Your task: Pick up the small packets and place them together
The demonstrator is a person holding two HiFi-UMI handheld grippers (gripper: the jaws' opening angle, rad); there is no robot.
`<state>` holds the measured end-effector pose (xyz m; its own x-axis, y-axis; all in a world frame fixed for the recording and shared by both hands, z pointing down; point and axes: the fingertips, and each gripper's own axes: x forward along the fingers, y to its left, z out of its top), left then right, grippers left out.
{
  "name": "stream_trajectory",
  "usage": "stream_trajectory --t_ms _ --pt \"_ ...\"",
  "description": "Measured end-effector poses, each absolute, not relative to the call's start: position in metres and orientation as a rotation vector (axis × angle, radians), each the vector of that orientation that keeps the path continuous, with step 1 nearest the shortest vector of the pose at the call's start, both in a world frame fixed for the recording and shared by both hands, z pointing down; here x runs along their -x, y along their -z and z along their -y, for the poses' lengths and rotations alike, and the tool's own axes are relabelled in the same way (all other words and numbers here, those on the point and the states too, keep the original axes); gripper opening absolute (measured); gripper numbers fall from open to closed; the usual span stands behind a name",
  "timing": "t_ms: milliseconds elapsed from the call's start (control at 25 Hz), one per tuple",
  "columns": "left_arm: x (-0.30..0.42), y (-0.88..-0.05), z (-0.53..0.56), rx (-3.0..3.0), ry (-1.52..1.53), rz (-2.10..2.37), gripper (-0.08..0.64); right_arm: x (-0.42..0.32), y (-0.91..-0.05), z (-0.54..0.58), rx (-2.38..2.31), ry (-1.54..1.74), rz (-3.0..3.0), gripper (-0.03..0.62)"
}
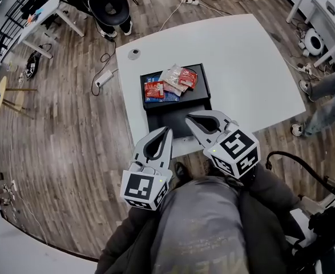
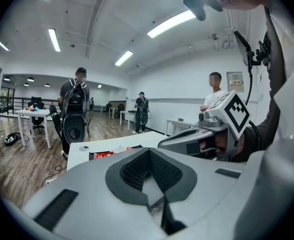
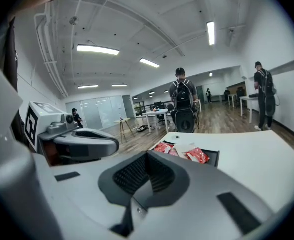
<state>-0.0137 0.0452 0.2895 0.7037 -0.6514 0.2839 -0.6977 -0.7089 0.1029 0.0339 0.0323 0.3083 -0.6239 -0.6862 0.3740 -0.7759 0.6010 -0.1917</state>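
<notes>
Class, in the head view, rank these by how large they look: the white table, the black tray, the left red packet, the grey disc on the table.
1. white table
2. black tray
3. left red packet
4. grey disc

All sit at table level, so nearness hardly distorts this.

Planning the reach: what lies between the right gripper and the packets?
Only bare black tray floor, per the head view; nothing blocks the right gripper from the packets.
</notes>
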Motion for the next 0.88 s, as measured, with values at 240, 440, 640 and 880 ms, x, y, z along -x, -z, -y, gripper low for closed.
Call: stream_trajectory --t_ms 240,440,640,880 --pt "0.007 -0.287 -0.051 -2.713 -0.352 1.095 0.002 -0.036 -0.306 -0.034 -1.169 -0.511 2.598 0.005" --pt "0.008 -0.289 -0.054 -2.697 -0.351 1.101 0.001 -0.03 -0.309 -0.037 -1.136 -0.51 2.606 0.005" --pt "0.01 -0.291 -0.053 -2.693 -0.346 1.101 0.002 -0.027 -0.31 -0.035 -1.125 -0.514 2.607 0.005" --pt "0.006 -0.293 -0.052 -2.705 -0.33 1.066 0.002 -0.032 -0.311 -0.035 -1.151 -0.511 2.585 0.005"
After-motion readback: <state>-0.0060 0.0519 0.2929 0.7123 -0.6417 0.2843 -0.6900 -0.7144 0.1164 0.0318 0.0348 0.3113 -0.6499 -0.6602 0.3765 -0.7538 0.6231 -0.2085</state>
